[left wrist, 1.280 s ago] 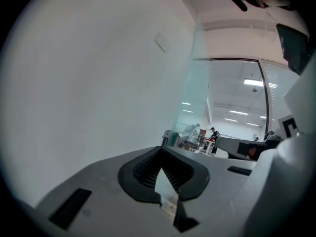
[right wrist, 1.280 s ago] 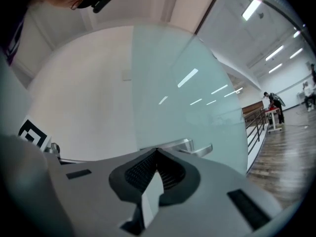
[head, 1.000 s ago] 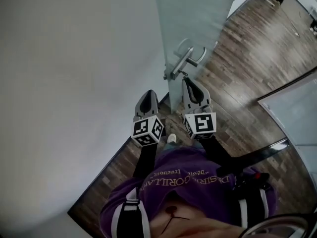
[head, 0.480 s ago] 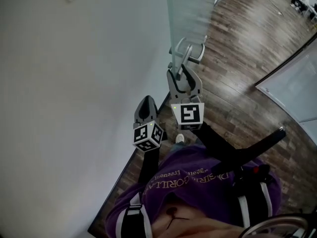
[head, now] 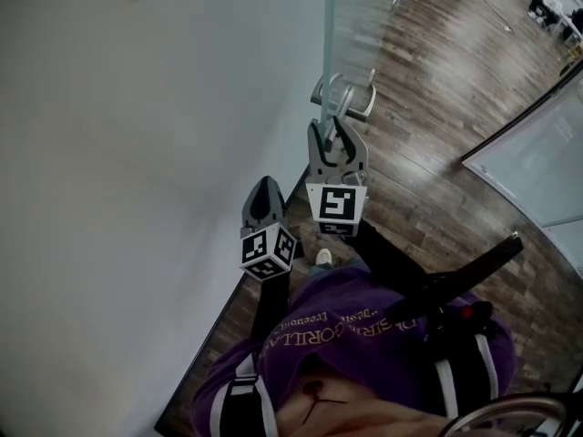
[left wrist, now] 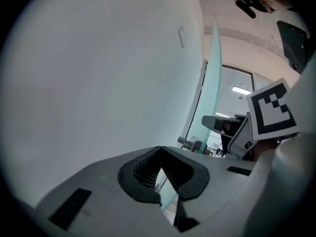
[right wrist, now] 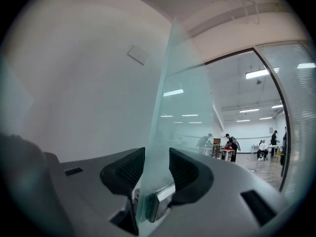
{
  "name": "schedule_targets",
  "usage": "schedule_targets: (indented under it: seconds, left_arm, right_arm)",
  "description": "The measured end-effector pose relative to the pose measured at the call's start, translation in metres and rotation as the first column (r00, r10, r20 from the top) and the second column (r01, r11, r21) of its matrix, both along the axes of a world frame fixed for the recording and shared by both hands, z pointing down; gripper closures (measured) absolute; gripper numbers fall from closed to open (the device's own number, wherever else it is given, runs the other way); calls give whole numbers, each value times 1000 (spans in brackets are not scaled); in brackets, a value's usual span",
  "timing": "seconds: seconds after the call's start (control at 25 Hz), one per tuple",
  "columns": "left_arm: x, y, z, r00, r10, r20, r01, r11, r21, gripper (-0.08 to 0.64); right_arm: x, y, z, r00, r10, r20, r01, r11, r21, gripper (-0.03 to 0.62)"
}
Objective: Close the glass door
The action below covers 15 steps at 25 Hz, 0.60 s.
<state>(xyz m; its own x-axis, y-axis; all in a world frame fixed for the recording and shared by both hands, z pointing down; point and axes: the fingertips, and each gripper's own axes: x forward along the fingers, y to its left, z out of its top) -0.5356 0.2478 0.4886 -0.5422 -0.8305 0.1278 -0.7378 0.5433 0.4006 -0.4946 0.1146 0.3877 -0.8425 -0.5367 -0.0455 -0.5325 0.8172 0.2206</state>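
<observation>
The right gripper had just changed most. 1 second earlier its jaws were pressed together, just below the lever handle. Within that second they spread wide and the gripper went forward and up. The jaws now stood spread on either side of the glass door. The right gripper view showed the door's edge standing upright between the 2 pads, the right gripper straddling it just above a metal fitting. Each pad sat just beside the glass. I could not tell whether either touched it, and nothing was pinched.

The left gripper had hardly altered. It hung lower, beside the white wall, and in its own view the left gripper had its jaws pressed together on nothing.

The door stood ahead of the person, seen almost edge-on in the head view, where 1 second earlier more of its face showed. Wood floor ran past it on the right.

By my judgement the door was not yet closed. The right gripper had left the handle for the edge, so the door would likely be swung by pressing 1 pad against the glass rather than by a grip.
</observation>
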Motion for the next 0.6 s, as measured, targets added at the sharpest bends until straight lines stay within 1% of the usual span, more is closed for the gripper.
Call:
schedule_targets:
  seconds: [0.12,0.24,0.36,0.6]
  left_arm:
    - [5,-6,-1,1000,10,9,-10,1000,0,558]
    - [6,-9,-2,1000,18,12,-18,1000,-4,558]
    - [8,-19,-6,999,36,16,-36,999,-8,558]
    - [27,-46,-12,994,106,14,-106,994,-5,558]
  right_arm:
    - [7,0,0,999,8,46,-5,999,-50,448]
    - [12,2,-3,999,-8,51,10,1000,-27,449]
    - [18,1,-7,999,-11,47,13,999,-44,449]
    - [44,-5,-13,999,-1,37,1,1000,-21,456]
